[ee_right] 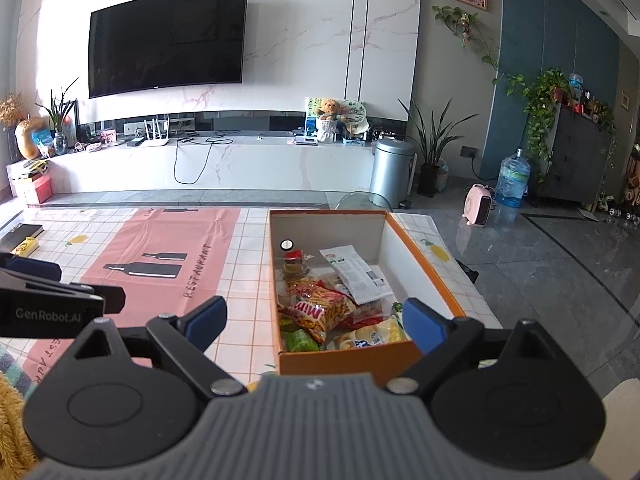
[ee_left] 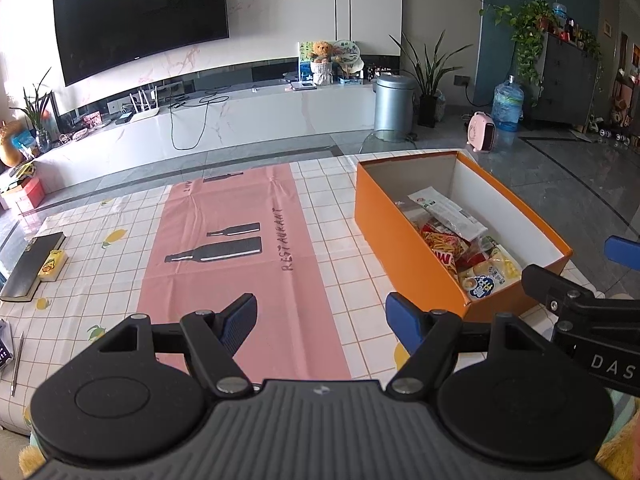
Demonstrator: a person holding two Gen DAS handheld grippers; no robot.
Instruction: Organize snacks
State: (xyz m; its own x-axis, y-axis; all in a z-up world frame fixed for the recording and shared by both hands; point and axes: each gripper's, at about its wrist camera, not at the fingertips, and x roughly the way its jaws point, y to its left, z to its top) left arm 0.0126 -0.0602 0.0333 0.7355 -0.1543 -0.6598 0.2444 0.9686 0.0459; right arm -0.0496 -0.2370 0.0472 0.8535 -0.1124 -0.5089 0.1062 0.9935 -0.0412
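An orange box (ee_left: 400, 248) with white inner walls stands on the table at the right; it also shows in the right wrist view (ee_right: 340, 360). Several snack packets (ee_right: 328, 308) lie inside it: a red and yellow chip bag (ee_left: 440, 244), a white flat packet (ee_right: 356, 276), a yellow bag (ee_left: 490, 276) and a green one (ee_right: 300, 340). My left gripper (ee_left: 322, 322) is open and empty above the pink mat, left of the box. My right gripper (ee_right: 316, 318) is open and empty, just above the box's near end.
A pink mat (ee_left: 240, 256) printed with bottles lies on the checked tablecloth (ee_left: 332, 216). A dark book (ee_left: 32, 264) and a small yellow pack (ee_left: 52, 266) lie at the table's left edge. Beyond the table are a TV console, a metal bin (ee_left: 394, 106) and plants.
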